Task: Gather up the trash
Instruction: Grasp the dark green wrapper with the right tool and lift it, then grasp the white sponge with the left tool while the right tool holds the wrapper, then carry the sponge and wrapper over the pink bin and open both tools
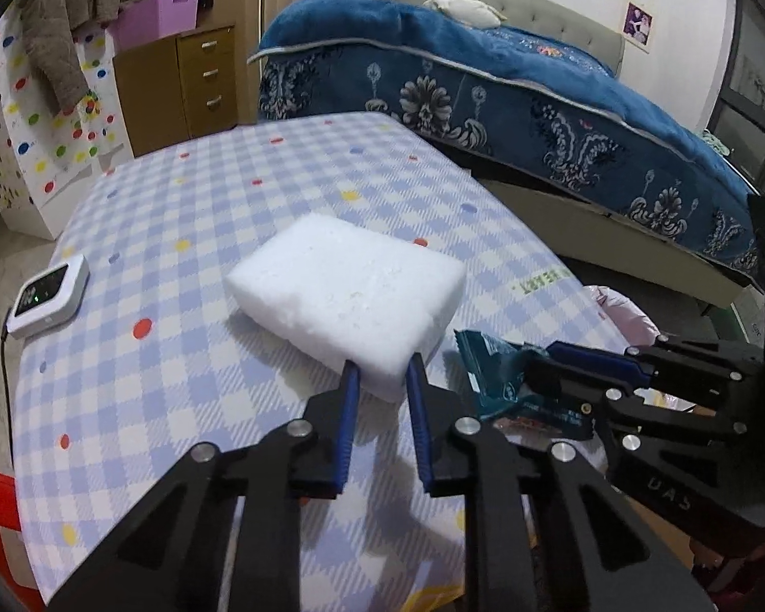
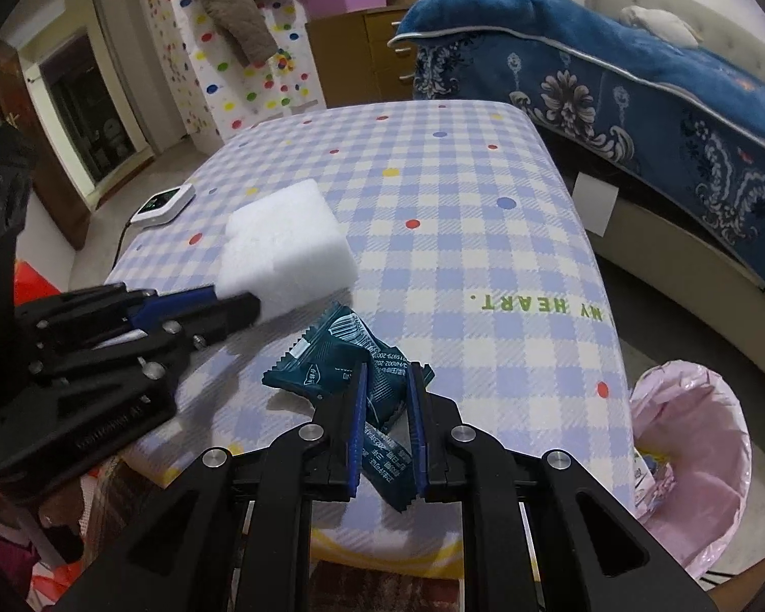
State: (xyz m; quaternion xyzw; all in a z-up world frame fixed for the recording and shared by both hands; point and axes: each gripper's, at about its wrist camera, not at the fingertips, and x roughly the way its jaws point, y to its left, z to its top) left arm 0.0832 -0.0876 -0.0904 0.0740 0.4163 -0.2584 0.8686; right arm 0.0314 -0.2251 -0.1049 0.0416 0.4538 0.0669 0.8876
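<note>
Left gripper (image 1: 382,372) is pinching the near corner of a white foam block (image 1: 347,296); its blue fingers (image 1: 351,382) are pressing either side of that corner, jaws closed on the foam. The block is sitting on the checked tablecloth (image 1: 204,204), roughly mid-table, with its far end pointing toward the blue-covered bed (image 1: 561,102).

Right gripper (image 2: 386,408) is clamping a dark teal snack wrapper (image 2: 341,357), jaws closed on the crumpled foil, near the table's front edge. The wrapper's left part is lying flat on the cloth; another piece is sticking out below between the fingers. From the right wrist view, the wrapper is lying just beside the foam block (image 2: 285,250), the two close but apart.

A bin lined with a pink bag (image 2: 698,459) is standing on the floor off the table's right edge, below the green "MY HEART" lettering (image 2: 535,306); some scraps are showing inside it.

A small white device with a lit screen (image 1: 48,298) is resting at the table's left edge, cable trailing off.
</note>
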